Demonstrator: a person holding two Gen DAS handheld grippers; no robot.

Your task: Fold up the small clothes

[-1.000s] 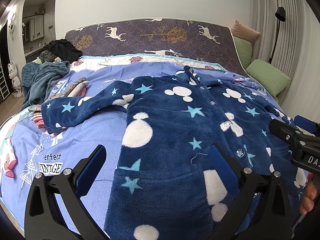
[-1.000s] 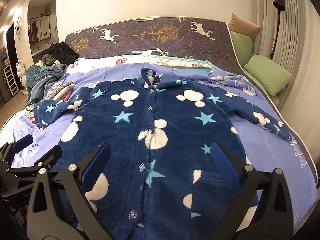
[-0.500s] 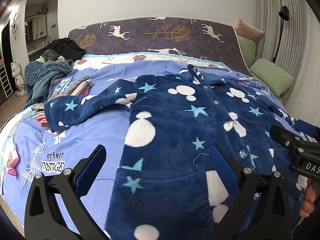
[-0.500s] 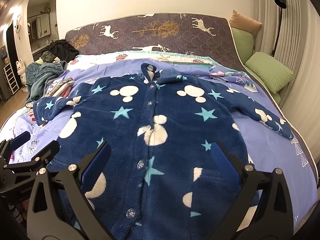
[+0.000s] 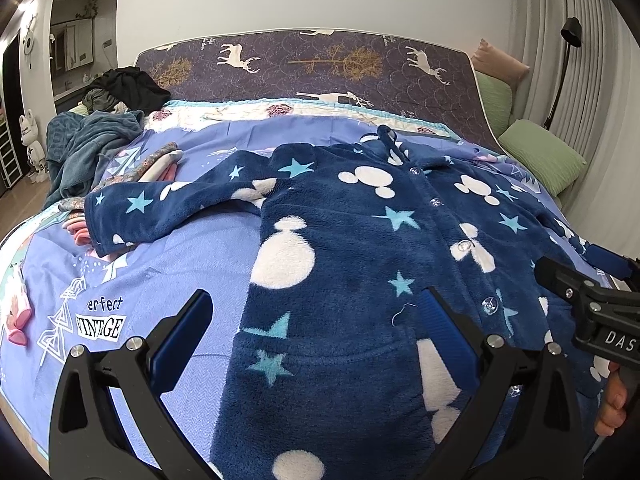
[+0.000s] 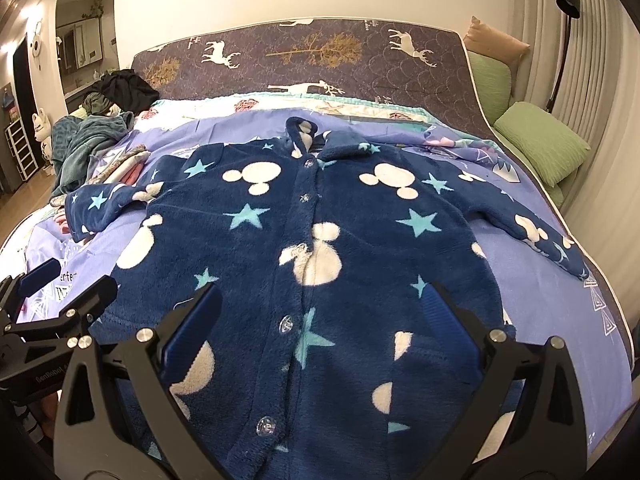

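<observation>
A navy fleece pajama top (image 5: 360, 248) (image 6: 320, 240) with stars and white mouse heads lies flat, buttoned, front up on the bed, both sleeves spread out. My left gripper (image 5: 316, 332) hovers open over its lower left part, nothing between its blue pads. My right gripper (image 6: 320, 320) stands open over the lower front by the button row, also holding nothing. Each gripper shows at the edge of the other's view: the right gripper (image 5: 576, 276) and the left gripper (image 6: 68, 284).
The bed has a lilac printed sheet (image 5: 168, 264) and a dark deer-print headboard (image 6: 320, 60). A teal blanket and dark clothes (image 5: 96, 128) pile at the far left, folded items (image 5: 152, 164) beside them. Green cushions (image 6: 540, 144) and a floor lamp (image 6: 564, 32) stand right.
Both grippers have moved slightly forward over the top, so it looks a little larger and lower in view. The top itself has not moved, and both stay open.
</observation>
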